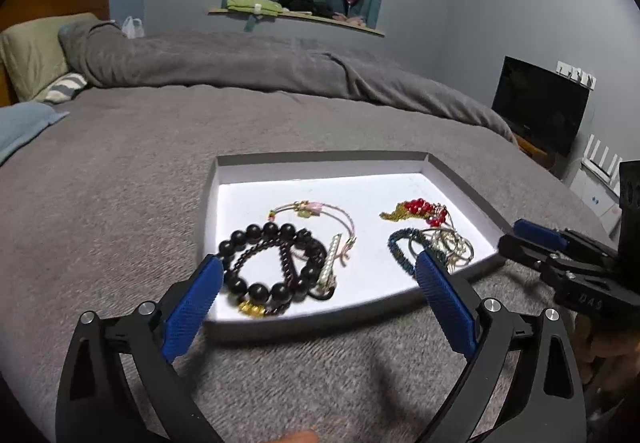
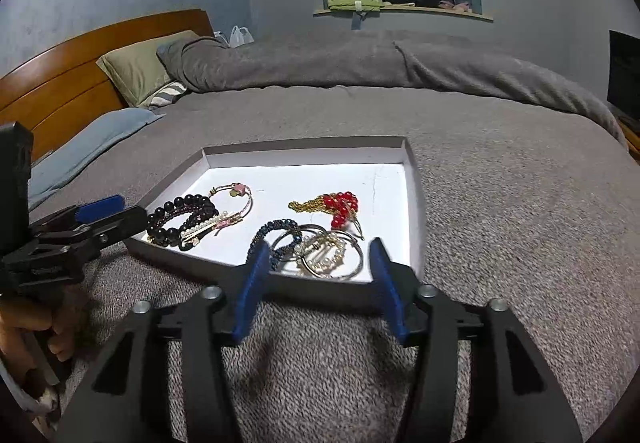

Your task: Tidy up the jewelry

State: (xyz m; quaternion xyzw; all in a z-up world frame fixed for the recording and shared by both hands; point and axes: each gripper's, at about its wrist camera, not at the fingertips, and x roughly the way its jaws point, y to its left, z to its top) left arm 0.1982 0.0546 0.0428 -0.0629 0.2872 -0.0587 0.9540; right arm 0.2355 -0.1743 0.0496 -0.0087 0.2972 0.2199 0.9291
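While both the left gripper point(image 1: 318, 275) and right gripper point(image 2: 318, 261) hover with jaws spread and empty, black-beaded bracelets point(image 1: 272, 267) and red-beaded jewelry point(image 1: 420, 211) lie tangled inside the white tray point(image 1: 320, 163).

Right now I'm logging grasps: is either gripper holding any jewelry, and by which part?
Nothing is held. The left gripper and right gripper are both open, empty, at the tray's near edge.

We see glossy black beads on the bracelet point(image 1: 272, 263), shiny red beads point(image 1: 420, 209) on gold chain, and a matt white paperboard tray point(image 1: 320, 159) on the bed's rough grey knit blanket point(image 1: 120, 171); gripper pads point(image 1: 192, 315) are ribbed blue plastic.
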